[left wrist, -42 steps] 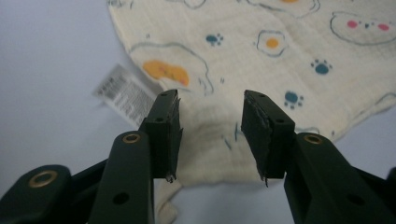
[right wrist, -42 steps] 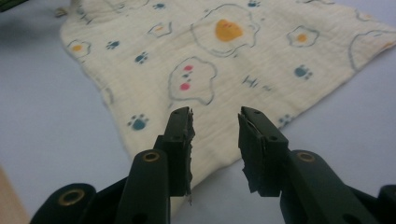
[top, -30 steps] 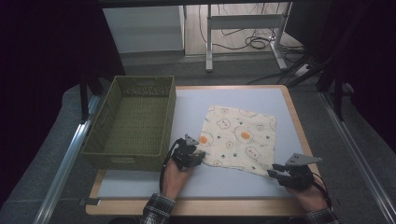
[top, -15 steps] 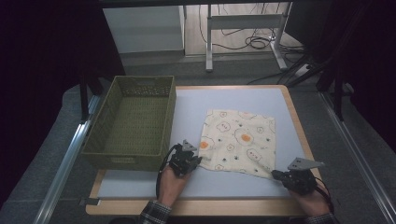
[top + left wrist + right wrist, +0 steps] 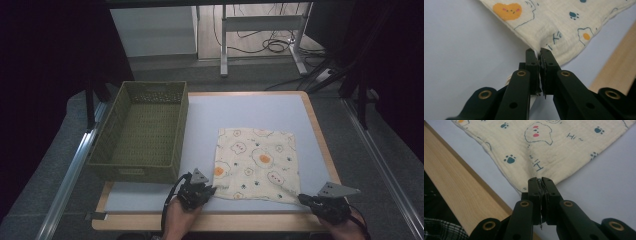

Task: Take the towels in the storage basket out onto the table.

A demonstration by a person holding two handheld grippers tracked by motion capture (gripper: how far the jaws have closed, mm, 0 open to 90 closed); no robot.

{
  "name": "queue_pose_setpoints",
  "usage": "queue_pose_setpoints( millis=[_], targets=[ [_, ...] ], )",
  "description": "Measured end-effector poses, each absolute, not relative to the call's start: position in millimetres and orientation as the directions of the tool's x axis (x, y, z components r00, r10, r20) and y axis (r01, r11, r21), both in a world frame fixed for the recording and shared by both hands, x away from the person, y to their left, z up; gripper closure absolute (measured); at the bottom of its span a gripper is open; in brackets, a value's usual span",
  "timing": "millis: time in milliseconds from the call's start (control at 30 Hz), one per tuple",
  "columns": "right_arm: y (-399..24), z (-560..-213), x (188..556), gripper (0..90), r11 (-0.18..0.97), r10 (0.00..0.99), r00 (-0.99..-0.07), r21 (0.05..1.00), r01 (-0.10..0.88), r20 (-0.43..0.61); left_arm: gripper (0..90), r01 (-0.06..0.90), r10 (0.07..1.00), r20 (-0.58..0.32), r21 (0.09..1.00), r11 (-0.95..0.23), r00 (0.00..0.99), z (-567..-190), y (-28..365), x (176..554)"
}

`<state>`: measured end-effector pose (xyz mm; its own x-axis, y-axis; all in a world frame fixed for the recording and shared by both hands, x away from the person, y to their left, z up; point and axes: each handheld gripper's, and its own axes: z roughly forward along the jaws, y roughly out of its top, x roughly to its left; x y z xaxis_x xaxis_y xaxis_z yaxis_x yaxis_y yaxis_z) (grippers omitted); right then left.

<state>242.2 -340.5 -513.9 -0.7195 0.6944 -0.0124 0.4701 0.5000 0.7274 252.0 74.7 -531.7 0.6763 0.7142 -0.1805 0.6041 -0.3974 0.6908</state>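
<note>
A cream cloth (image 5: 257, 162) printed with fried eggs and paw marks lies flat on the pale blue tabletop, right of centre. My left gripper (image 5: 212, 190) is shut on the cloth's near left corner (image 5: 544, 48), the fabric pinched between its black jaws. My right gripper (image 5: 302, 199) is shut on the near right corner (image 5: 540, 173) in the same way. Both sets of jaws closed onto the cloth within the last second. The cloth (image 5: 541, 142) spreads away from the jaws in both gripper views. A person's hands hold the grippers at the table's front edge.
An olive woven basket (image 5: 145, 129), with nothing in it, stands on the left half of the table. A wooden rim (image 5: 320, 135) runs round the tabletop. Beyond the far edge are a desk frame and floor cables (image 5: 272, 45). Dark curtains flank both sides.
Both grippers drew back toward the front edge and closed on the cloth's near corners. The cloth slid toward the person and now lies squarer to the table.
</note>
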Motion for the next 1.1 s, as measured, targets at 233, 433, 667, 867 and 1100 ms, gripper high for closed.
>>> queue_pose_setpoints(
  millis=[233, 433, 667, 867, 1100],
  targets=[
    [-349.7, -512.4, 238.1, 78.6, 0.484, 0.708, -0.706, 0.731, 0.480, -0.004, 58.3, 0.576, 0.726, -0.163, 0.732, -0.365, 0.668, -521.6, 84.3, 245.6],
    [-359.1, -502.5, 248.6, 68.2, 0.433, 0.735, -0.678, 0.764, 0.478, 0.007, 49.2, 0.562, 0.750, -0.142, 0.753, -0.342, 0.646, -507.5, 88.5, 260.3],
    [-355.7, -499.4, 272.8, 54.3, 0.391, 0.752, -0.658, 0.770, 0.504, 0.049, 44.9, 0.545, 0.746, -0.106, 0.751, -0.373, 0.657, -503.9, 67.6, 291.1],
    [-351.1, -498.9, 286.3, 53.4, 0.400, 0.758, -0.652, 0.773, 0.492, 0.023, 43.8, 0.545, 0.752, -0.086, 0.743, -0.389, 0.653, -505.7, 57.0, 318.5],
    [-352.3, -497.2, 303.2, 52.6, 0.378, 0.775, -0.632, 0.783, 0.495, 0.026, 43.4, 0.548, 0.761, -0.086, 0.745, -0.380, 0.644, -502.4, 51.8, 348.7]
  ],
)
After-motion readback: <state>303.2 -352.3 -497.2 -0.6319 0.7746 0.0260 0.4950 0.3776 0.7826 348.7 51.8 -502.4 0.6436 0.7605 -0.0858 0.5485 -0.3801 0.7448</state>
